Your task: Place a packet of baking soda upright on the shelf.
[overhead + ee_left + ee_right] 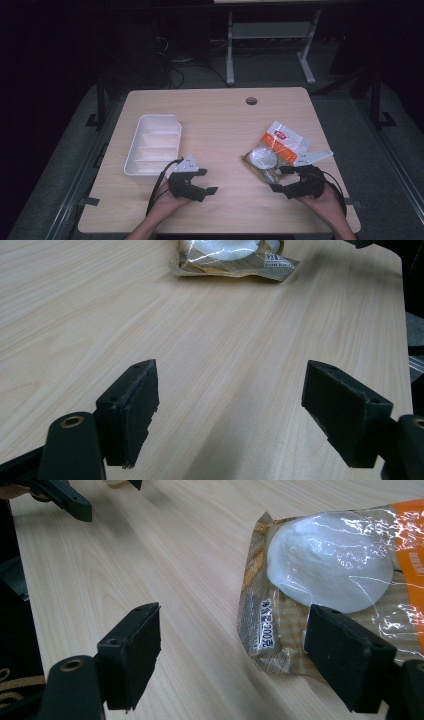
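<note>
A clear plastic packet (274,150) with an orange and white label lies on the right half of the wooden table (220,120). A round white item (330,570) shows inside the packet (260,630). My right gripper (279,179) rests low at the packet's near corner, open; in the right gripper view (232,652) one jaw stands over the packet's edge and the other over bare wood. My left gripper (207,181) is open over bare table, pointing toward the packet (230,257). Nothing sits between the jaws of the left gripper (230,410).
A white compartment tray (152,145) sits on the table's left half, just beyond my left hand. A round cable hole (251,101) lies near the far edge. The other gripper (65,497) shows far off in the right gripper view. Metal desk legs (230,55) stand behind the table.
</note>
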The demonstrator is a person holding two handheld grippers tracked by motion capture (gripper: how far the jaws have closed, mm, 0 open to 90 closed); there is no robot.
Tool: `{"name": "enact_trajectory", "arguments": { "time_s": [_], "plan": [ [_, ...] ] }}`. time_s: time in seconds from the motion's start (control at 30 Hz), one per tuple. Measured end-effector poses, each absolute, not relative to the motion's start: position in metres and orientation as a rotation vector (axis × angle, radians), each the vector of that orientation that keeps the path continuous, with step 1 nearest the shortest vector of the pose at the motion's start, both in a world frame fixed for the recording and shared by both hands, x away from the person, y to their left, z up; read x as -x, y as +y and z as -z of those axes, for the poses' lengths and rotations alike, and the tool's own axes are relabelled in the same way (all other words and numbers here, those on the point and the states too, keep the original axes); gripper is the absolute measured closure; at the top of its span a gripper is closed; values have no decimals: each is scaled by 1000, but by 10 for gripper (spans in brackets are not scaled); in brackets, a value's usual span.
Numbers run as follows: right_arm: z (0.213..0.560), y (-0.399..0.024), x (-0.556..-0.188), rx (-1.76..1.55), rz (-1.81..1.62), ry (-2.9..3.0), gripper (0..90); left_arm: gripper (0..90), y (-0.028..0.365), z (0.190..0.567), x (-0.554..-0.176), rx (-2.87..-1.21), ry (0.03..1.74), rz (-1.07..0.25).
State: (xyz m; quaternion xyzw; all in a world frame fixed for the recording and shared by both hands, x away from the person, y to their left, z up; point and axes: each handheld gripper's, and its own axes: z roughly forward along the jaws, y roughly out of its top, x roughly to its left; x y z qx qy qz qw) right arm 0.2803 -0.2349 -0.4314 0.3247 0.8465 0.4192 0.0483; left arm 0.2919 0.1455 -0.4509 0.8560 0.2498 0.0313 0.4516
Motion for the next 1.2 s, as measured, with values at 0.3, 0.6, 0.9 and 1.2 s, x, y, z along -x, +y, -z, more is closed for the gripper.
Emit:
{"name": "enact_trajectory", "arguments": {
  "time_s": [0.3, 0.6, 0.9, 1.2],
  "plan": [
    [431, -235, -279, -1008, -1276, 2565, 220, 268, 144, 449, -290, -2115, 612, -88],
    [428, -241, -278, -1049, -1286, 2525, 233, 512, 145, 437, -296, -2042, 654, 18],
    [423, -264, -281, -1155, -1302, 2439, 248, 745, 109, 429, -297, -2106, 572, -6],
    [428, -288, -288, -1269, -1257, 2367, 248, 854, 60, 428, -320, -2186, 530, -1]
  ]
}}
